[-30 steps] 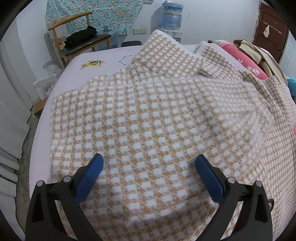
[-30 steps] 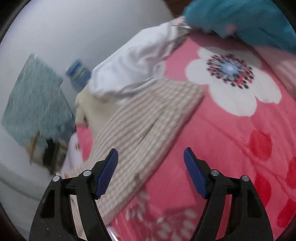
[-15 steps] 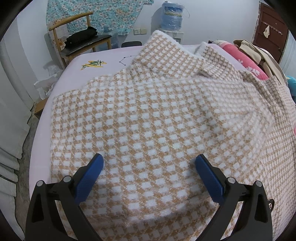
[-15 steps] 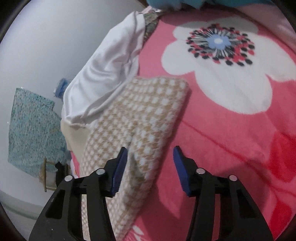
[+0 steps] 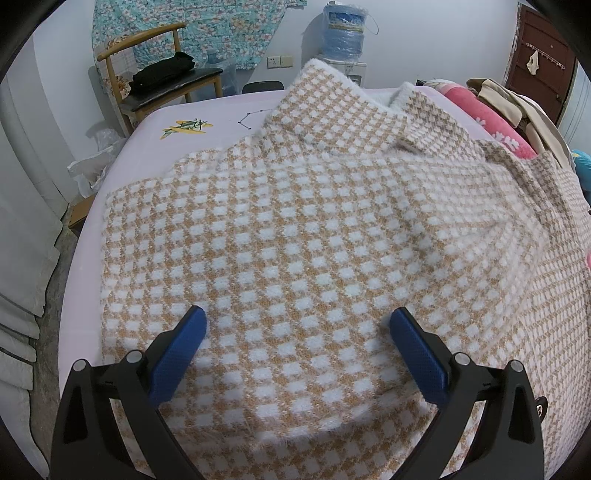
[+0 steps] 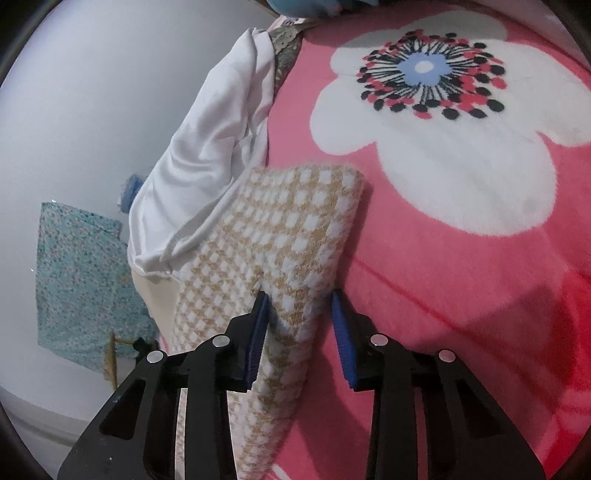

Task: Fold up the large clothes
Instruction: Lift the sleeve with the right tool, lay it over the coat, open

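Observation:
A large tan-and-white checked fleece garment (image 5: 303, 221) lies spread over the bed, its collar towards the far wall. My left gripper (image 5: 297, 332) is open and hovers low over the garment's near part, holding nothing. In the right wrist view, one sleeve of the garment (image 6: 295, 236) lies on a pink flowered blanket (image 6: 461, 277). My right gripper (image 6: 300, 308) has its blue pads on either side of the sleeve, narrowed around it with a gap still showing on the right pad's side.
The bed has a pale lilac sheet (image 5: 207, 118). A wooden chair (image 5: 162, 81) with dark clothes and a water dispenser (image 5: 345, 33) stand at the far wall. A white cloth (image 6: 207, 147) lies next to the sleeve. Piled clothes (image 5: 513, 107) sit at the right.
My right gripper has moved in over the sleeve and narrowed its jaws around it. The left gripper and the garment body have stayed still.

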Motion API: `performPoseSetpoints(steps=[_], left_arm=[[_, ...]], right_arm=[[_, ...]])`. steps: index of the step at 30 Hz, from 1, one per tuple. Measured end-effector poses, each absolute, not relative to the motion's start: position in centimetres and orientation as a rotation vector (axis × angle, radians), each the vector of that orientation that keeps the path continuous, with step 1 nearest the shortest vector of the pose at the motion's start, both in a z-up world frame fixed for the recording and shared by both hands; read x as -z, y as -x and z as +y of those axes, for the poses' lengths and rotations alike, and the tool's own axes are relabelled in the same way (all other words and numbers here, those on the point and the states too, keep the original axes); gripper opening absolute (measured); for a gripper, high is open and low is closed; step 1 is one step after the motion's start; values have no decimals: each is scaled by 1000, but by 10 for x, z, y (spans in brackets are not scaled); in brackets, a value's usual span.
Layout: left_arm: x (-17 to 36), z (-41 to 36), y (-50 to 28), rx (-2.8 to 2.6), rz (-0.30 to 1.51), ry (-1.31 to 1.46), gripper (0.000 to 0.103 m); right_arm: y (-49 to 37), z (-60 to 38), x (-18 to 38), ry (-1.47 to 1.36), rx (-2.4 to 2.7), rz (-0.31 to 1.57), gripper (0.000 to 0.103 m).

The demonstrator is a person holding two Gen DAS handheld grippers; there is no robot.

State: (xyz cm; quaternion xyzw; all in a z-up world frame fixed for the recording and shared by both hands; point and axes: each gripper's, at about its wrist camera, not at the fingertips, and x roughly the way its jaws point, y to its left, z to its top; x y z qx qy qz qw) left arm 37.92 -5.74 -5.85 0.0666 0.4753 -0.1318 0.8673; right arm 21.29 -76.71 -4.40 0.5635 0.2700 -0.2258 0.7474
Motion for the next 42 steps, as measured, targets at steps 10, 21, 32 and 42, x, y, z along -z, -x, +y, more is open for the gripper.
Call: performPoseSetpoints(steps=[10, 21, 32, 42], left_arm=[[59, -58, -380, 275, 998, -140, 98], [58, -58, -379, 277, 994, -147, 98], [38, -41, -362, 271, 914, -134, 98], [12, 9, -332, 241, 841, -57, 85]], right_arm=[[-227, -772, 42, -1198, 518, 615, 17], [-223, -741, -46, -947, 447, 552, 7], [-250, -617, -197, -542, 271, 471, 7], [-301, -415, -268, -217, -55, 438, 7]])
